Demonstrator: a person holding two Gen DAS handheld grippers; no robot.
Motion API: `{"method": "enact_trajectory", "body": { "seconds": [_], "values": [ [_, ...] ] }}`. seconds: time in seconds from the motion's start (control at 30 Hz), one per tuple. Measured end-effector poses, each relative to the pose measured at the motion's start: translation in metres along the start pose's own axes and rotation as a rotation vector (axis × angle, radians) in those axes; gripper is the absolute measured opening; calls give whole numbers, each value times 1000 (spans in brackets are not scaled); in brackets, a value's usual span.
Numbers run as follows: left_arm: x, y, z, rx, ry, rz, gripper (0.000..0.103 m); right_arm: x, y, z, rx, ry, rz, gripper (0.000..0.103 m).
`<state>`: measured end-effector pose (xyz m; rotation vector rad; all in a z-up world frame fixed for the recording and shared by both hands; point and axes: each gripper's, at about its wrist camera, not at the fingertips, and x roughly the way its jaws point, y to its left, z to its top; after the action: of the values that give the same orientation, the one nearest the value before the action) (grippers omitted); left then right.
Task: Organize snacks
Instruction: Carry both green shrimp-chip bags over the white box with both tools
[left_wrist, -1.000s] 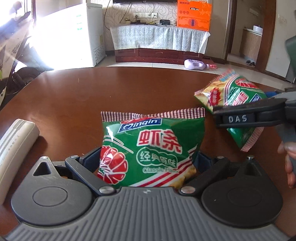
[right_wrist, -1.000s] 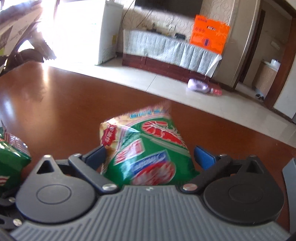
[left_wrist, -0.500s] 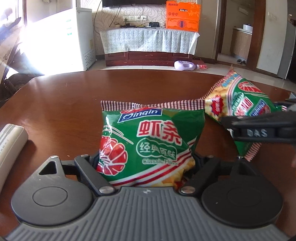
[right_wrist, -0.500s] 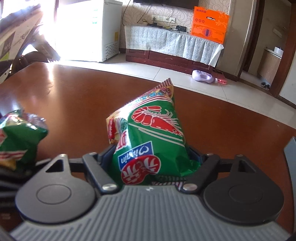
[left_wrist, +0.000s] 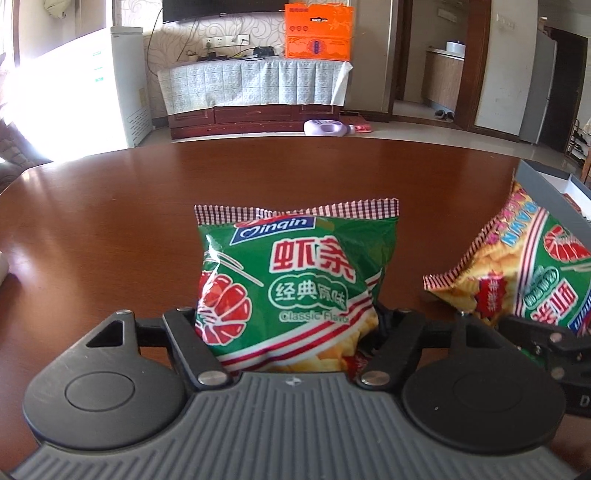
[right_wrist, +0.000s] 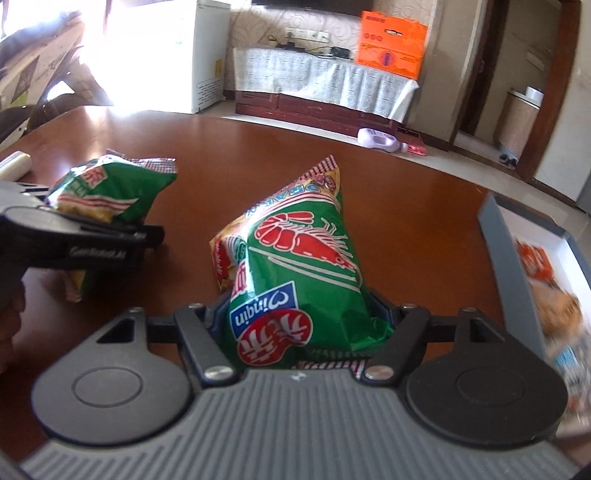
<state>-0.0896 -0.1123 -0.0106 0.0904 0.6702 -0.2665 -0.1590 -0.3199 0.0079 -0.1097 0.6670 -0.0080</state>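
Here, hovering over a brown table (left_wrist: 110, 206), with a grey box (right_wrist: 496, 236) lying open just to the right. Pinching one green shrimp-stick bag (left_wrist: 295, 284) upright in the left gripper (left_wrist: 291, 332); clamping a second bag (right_wrist: 303, 266), tilted, in the right gripper (right_wrist: 299, 325). Risking, likely, crushing the puffed bags under tight jaws, or snagging a crimped edge on the box wall when lowering.

Home living room: television (left_wrist: 221, 7), covered cabinet (left_wrist: 255, 92).
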Motion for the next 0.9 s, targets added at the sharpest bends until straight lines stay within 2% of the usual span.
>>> {"method": "enact_trajectory", "body": {
  "seconds": [0.47, 0.7, 0.9],
  "values": [
    [-1, -79, -9, 24, -10, -29, 69, -28, -29, -23, 0, -31, -15, 70],
    [3, -92, -6, 14, -14, -32, 68, -34, -37, -26, 40, -41, -13, 69],
    [8, -88, -1, 0, -18, -44, 67, -37, -41, -25, 47, -47, -8, 69]
  ]
}}
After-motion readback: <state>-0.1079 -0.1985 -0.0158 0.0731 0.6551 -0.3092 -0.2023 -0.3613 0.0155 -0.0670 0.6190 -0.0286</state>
